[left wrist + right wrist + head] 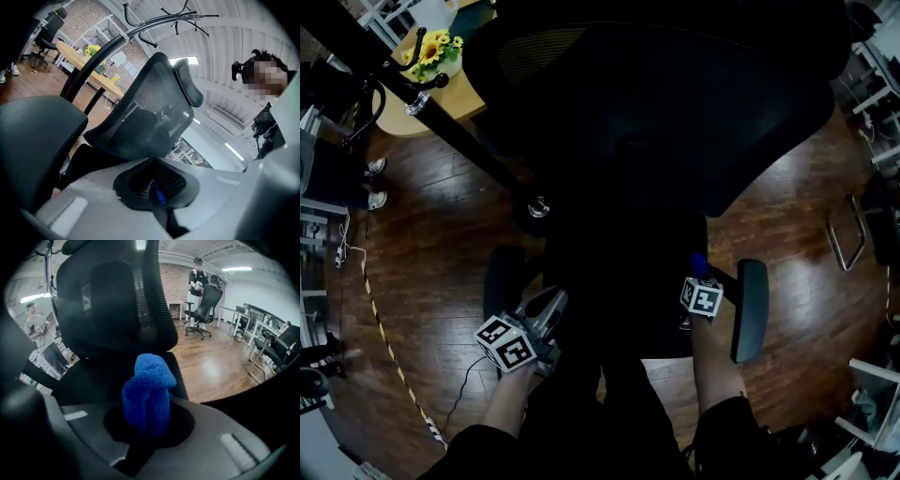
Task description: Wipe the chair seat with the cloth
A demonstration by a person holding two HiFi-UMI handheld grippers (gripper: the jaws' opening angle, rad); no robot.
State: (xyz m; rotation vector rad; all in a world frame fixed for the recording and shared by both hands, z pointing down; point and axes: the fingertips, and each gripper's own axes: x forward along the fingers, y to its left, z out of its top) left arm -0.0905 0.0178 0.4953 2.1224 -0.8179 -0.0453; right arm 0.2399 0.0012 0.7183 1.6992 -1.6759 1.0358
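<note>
The black office chair fills the head view, with its dark seat [619,281] between my two grippers and its mesh backrest [675,103] beyond. My right gripper [698,278] hovers over the seat's right side, beside the right armrest [751,309], shut on a blue fluffy cloth [697,263]. In the right gripper view the cloth [147,397] stands bunched up out of the jaws [145,430], facing the backrest [117,301]. My left gripper [549,306] is by the left armrest [502,279]; its jaws [157,201] meet, nothing held. A small blue speck shows in their gap.
A black coat rack pole [459,131] slants down to its base [538,206] left of the chair. A round wooden table with yellow flowers [436,47] stands at the far left. Another office chair and a standing person [199,301] are on the wooden floor at the right.
</note>
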